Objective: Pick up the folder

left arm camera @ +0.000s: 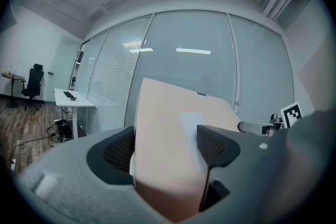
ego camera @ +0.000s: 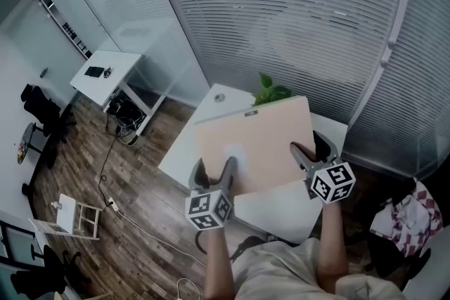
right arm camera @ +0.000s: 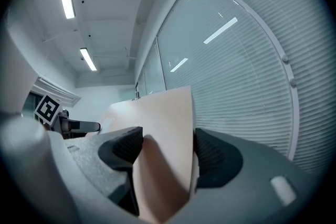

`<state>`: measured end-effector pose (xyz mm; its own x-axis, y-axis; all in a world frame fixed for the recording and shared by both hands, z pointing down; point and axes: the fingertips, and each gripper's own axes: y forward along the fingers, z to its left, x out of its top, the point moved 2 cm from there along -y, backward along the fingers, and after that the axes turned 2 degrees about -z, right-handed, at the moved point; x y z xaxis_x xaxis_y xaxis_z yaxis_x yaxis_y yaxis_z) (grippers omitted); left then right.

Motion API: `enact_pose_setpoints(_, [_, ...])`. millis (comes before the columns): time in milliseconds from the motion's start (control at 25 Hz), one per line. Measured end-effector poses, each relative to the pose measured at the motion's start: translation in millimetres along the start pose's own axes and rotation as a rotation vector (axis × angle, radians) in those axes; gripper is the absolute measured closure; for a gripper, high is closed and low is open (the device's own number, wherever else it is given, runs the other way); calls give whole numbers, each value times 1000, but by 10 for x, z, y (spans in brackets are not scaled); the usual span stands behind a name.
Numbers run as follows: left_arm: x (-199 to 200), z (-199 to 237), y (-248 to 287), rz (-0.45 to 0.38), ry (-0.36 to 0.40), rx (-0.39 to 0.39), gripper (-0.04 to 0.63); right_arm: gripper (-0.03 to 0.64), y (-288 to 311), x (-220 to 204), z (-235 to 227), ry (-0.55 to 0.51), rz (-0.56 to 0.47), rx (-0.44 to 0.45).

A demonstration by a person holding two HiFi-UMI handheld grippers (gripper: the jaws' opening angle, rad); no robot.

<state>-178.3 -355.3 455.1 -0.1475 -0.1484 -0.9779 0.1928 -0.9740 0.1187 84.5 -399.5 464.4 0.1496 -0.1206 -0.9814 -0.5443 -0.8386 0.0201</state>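
A pale peach folder (ego camera: pixel 256 144) is held up off the white table (ego camera: pixel 281 207), tilted with its far edge raised. My left gripper (ego camera: pixel 214 175) is shut on its near left edge, and the folder (left arm camera: pixel 168 139) fills the space between that gripper's black pads (left arm camera: pixel 215 145). My right gripper (ego camera: pixel 309 154) is shut on the near right edge. In the right gripper view the folder (right arm camera: pixel 163 134) stands on edge between the two pads (right arm camera: pixel 126 148). A white label (ego camera: pixel 234 152) sits on the folder's face.
A green plant (ego camera: pixel 271 91) shows behind the folder's far edge. Glass walls with blinds (ego camera: pixel 295 17) stand close behind the table. A second white desk (ego camera: pixel 105 74) is at the left, with cables on the wood floor (ego camera: pixel 133 200) and a white stool (ego camera: pixel 70 218).
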Motion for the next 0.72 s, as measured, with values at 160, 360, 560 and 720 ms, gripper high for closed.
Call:
enact_pose_setpoints(160, [3, 23, -14, 1, 1, 3, 227, 302, 5, -5, 24, 1, 2, -1])
enact_pose_setpoints(360, [-13, 79, -65, 3, -5, 13, 227, 302, 25, -27, 86, 2, 7, 10])
enact_pose_setpoints(560, [-32, 112, -89, 0, -15, 22, 227, 302, 46, -38, 116, -3, 12, 18])
enact_pose_setpoints(720, [-41, 139, -112, -1, -19, 28, 227, 302, 55, -44, 147, -8, 15, 21])
